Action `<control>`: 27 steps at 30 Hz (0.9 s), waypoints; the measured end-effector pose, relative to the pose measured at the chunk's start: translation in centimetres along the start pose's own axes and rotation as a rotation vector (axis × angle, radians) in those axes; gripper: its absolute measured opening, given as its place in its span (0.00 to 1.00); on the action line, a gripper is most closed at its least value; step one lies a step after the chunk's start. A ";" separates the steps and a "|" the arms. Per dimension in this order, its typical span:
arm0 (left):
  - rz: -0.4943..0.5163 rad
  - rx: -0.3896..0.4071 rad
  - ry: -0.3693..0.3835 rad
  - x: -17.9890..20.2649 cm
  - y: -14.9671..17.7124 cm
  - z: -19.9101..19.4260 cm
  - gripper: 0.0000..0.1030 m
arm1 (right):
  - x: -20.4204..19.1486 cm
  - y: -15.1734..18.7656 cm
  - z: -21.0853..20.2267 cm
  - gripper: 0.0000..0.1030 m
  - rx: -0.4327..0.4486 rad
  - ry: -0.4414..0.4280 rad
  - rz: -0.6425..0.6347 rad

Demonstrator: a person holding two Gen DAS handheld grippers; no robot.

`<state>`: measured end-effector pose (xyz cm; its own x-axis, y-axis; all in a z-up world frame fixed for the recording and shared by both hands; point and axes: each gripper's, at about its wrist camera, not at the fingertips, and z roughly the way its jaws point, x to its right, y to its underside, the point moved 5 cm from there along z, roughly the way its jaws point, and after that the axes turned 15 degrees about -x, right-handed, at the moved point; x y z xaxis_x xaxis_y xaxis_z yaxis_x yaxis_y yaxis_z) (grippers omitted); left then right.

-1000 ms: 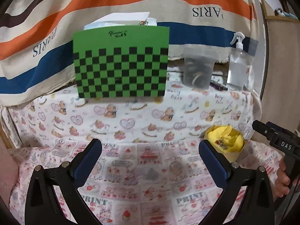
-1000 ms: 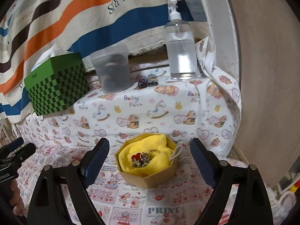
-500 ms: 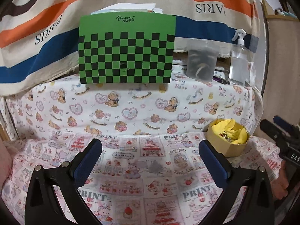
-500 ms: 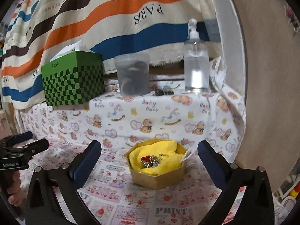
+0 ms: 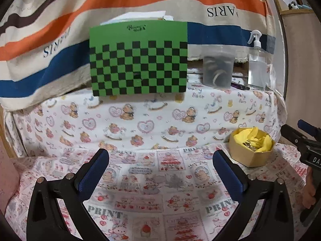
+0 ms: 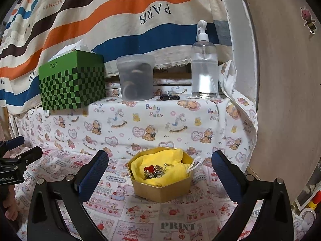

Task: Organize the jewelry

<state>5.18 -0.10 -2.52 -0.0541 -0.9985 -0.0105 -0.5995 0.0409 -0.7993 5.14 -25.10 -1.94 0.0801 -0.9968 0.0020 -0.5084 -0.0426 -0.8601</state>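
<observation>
Both grippers, left (image 5: pixel 160 172) and right (image 6: pixel 159 172), have fingers spread wide, empty; jewelry (image 6: pixel 154 170) sits in the box (image 6: pixel 160 188).

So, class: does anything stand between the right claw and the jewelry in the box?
Nothing visible does. The right claw is open and faces the box, with only bare printed cloth between them. The jewelry lies uncovered on the yellow cloth inside the lidless box.

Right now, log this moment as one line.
left gripper open, empty | right gripper open, empty | jewelry pieces on yellow cloth in hexagonal cardboard box | untouched
</observation>
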 end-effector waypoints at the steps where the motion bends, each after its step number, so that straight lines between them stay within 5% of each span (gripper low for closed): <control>1: -0.004 -0.007 0.004 0.0 0.0 0.1 1.00 | 0.0 0.0 0.0 1.00 0.001 0.001 -0.001; 12: -0.074 0.019 0.006 -1.1 0.1 -0.2 1.00 | -0.1 0.1 0.1 1.00 -0.005 0.008 -0.008; 27: -0.017 0.079 -0.033 0.1 0.2 -1.4 1.00 | 0.0 0.1 0.2 1.00 -0.003 0.012 -0.008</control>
<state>3.95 -0.14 -1.81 -0.0172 -0.9997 -0.0153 -0.5348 0.0221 -0.8447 5.26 -25.05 -2.10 0.0740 -0.9971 0.0147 -0.5100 -0.0505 -0.8587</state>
